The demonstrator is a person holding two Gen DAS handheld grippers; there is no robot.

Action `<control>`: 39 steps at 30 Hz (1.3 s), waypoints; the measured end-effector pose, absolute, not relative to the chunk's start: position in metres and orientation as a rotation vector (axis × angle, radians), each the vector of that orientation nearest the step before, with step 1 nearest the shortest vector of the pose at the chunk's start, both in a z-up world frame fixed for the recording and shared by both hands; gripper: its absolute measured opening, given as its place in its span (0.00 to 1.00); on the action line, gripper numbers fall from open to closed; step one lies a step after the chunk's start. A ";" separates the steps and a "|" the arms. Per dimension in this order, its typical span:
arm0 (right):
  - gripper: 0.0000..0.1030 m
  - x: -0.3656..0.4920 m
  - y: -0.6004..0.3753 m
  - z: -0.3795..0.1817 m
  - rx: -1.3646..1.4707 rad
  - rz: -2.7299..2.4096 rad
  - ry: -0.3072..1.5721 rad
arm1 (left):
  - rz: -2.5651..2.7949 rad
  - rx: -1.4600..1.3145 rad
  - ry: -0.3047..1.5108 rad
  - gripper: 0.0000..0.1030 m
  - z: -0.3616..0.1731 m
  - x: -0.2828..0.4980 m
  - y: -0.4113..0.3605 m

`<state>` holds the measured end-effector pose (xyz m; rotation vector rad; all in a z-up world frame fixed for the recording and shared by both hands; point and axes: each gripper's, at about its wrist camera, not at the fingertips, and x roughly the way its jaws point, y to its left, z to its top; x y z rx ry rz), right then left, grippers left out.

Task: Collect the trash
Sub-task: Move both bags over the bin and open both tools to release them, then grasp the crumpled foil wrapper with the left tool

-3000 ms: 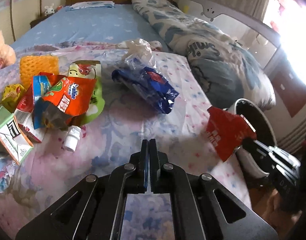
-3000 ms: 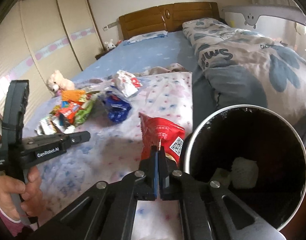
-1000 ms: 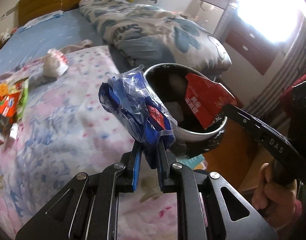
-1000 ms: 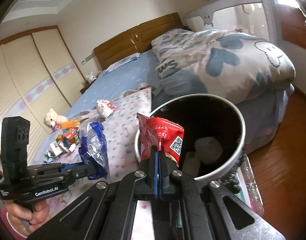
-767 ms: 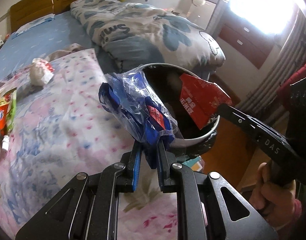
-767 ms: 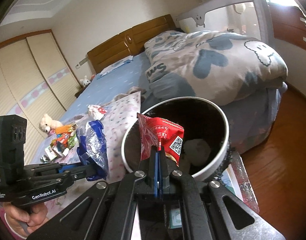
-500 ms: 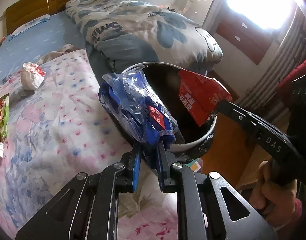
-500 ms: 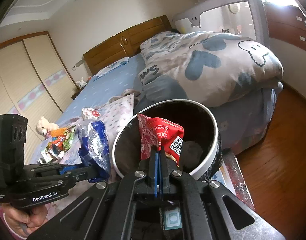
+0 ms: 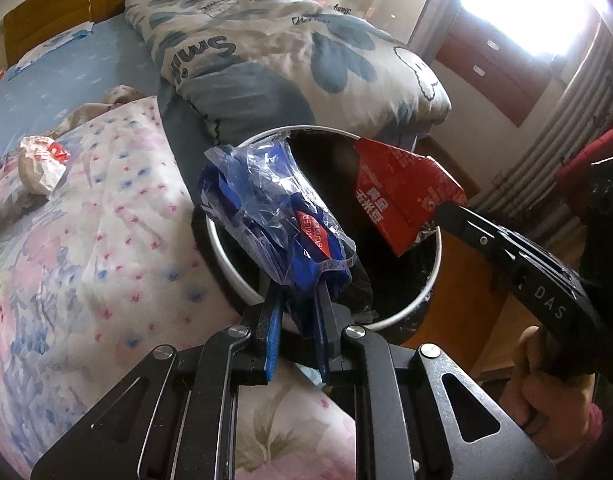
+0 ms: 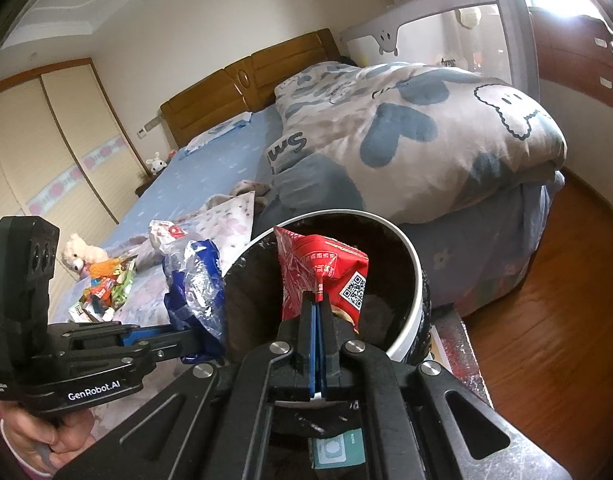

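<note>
Trash is in both your tongs: the left tongs (image 9: 296, 312) pinch a crinkly blue plastic bag (image 9: 274, 216) over the round white-rimmed bin's (image 9: 434, 276) near edge, and the right tongs (image 10: 317, 300) pinch a red foil packet (image 10: 318, 268) right over its dark middle.

Blue wrapper (image 9: 282, 224): crumpled blue and clear plastic, pinched at its lower end in the left gripper (image 9: 296, 312), rising above the near rim of the bin.
Red packet (image 10: 326, 276): glossy red, QR code on one face, clamped upright in the right gripper (image 10: 317, 312), over the bin mouth.
Bin (image 9: 432, 276): round, white rim, dark inside, just beyond both claws.
</note>
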<state>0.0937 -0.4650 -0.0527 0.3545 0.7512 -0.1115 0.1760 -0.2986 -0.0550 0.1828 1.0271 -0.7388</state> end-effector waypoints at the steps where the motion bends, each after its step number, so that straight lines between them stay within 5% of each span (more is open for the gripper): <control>1: 0.00 0.096 -0.467 -0.053 0.356 -0.113 0.755 | -0.739 0.183 1.030 0.13 -0.056 0.177 -0.300; 8: 0.02 0.105 -0.473 -0.060 0.361 -0.112 0.778 | -0.730 0.192 1.052 0.17 -0.063 0.185 -0.308; 15: 0.09 0.108 -0.476 -0.064 0.379 -0.128 0.792 | -0.724 0.187 1.026 0.49 -0.060 0.182 -0.302; 22: 0.52 0.102 -0.468 -0.060 0.392 -0.128 0.765 | -0.670 0.133 0.990 0.59 -0.057 0.174 -0.267; 28: 0.73 0.102 -0.444 -0.055 0.401 -0.082 0.757 | -0.583 0.061 0.976 0.61 -0.062 0.168 -0.221; 39: 0.82 0.116 -0.368 -0.062 0.368 0.068 0.800 | -0.403 -0.021 0.935 0.65 -0.068 0.152 -0.127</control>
